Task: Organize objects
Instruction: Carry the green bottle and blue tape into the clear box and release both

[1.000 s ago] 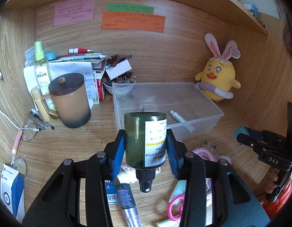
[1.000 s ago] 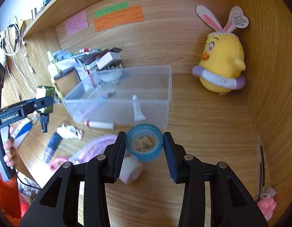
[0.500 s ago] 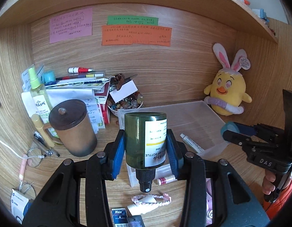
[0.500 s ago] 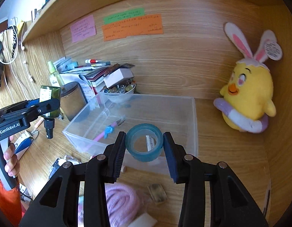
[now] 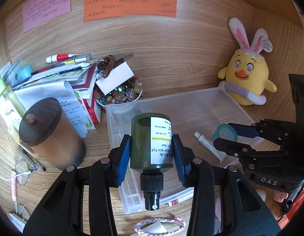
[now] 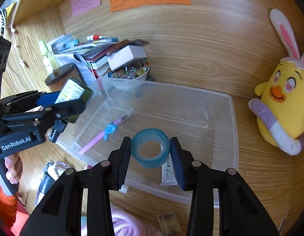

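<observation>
My left gripper [image 5: 152,155] is shut on a dark green pump bottle [image 5: 151,141] with a white label, cap toward the camera, held above the near left part of the clear plastic bin [image 5: 233,103]. My right gripper [image 6: 150,153] is shut on a blue tape roll [image 6: 150,147] and holds it over the bin's [image 6: 232,118] near middle. The bin holds a white tube [image 6: 167,171] and a pink pen [image 6: 104,133]. Each gripper shows in the other's view: the right one [image 5: 228,135] and the left one [image 6: 73,98].
A brown lidded mug [image 5: 51,135], a paper stack [image 5: 59,76] and a bowl of glass beads [image 5: 120,94] stand left of the bin. A yellow plush chick [image 5: 248,78] sits at the right. A braided bracelet [image 5: 157,224], pink cord [image 6: 124,224] and small items lie in front.
Both grippers have moved forward and over the bin with their objects still held. The tape roll now hangs above the tube inside the bin.
</observation>
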A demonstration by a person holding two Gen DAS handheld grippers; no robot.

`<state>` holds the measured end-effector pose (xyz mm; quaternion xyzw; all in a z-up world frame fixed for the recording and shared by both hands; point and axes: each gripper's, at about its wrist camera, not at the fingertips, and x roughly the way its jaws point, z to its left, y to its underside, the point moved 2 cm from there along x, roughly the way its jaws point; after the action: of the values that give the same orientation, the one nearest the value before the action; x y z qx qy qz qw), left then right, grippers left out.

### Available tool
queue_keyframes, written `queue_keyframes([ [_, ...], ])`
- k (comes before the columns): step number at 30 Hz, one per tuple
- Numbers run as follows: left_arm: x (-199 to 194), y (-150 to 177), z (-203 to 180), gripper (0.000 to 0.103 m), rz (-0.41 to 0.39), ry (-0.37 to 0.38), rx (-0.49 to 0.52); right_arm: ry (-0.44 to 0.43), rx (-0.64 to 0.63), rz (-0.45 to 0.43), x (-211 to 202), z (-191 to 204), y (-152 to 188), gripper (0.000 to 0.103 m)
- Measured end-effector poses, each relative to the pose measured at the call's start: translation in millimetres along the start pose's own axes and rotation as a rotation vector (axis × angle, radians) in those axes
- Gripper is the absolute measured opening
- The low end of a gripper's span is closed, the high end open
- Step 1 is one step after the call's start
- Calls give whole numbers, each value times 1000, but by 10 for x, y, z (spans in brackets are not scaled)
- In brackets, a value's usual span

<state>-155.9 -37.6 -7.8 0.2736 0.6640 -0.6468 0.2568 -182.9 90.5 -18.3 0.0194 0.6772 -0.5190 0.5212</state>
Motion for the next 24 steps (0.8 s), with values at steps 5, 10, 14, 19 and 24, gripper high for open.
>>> queue_keyframes([
  [5,187,-9,8,41,47,8,8,12,-20,32,159,38,-30,37],
  [10,305,28,-22,41,79,6,29,32,-25,56,288,57,-38,37],
  [14,304,33,-34,41,84,10,41,39,-25,68,351,57,-32,37],
  [19,304,45,-30,43,94,14,41,63,-38,64,342,72,-27,37],
  [24,181,51,-9,55,66,21,27,64,-40,57,254,79,-30,38],
])
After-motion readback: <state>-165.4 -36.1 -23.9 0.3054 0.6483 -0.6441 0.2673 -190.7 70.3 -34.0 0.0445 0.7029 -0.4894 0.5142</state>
